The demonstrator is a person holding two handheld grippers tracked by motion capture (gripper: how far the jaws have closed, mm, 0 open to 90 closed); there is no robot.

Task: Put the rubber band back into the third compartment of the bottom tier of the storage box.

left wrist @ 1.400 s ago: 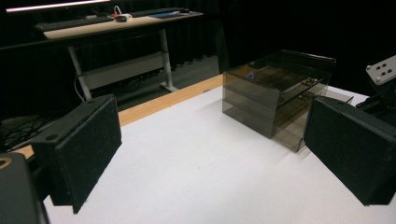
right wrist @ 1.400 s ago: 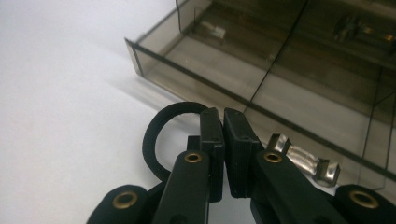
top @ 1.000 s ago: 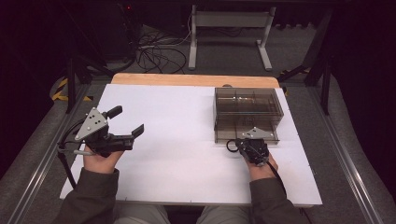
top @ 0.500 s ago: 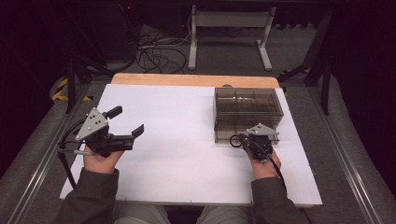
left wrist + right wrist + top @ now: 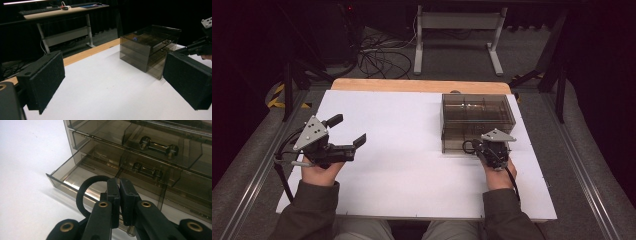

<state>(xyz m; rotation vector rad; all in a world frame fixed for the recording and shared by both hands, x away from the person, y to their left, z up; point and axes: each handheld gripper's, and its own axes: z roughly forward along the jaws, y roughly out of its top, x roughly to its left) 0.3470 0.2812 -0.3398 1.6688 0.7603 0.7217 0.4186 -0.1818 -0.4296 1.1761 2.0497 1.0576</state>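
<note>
A smoky clear drawer unit stands at the right of the white table. Its bottom drawer is pulled partly out. My right gripper hangs just in front of and above that drawer, shut on a black ring that loops out to the left of the jaws. The upper drawers show dumbbell-shaped handles. At the table's left, my left gripper is open with nothing between its pads, pointing toward the unit.
A wooden strip runs along the table's far edge. Beyond it stand a white desk frame and floor cables. The other gripper shows at the right of the left gripper view.
My right gripper has moved forward with the black ring, closer to the drawer unit's front. The left gripper has stayed where it was.
</note>
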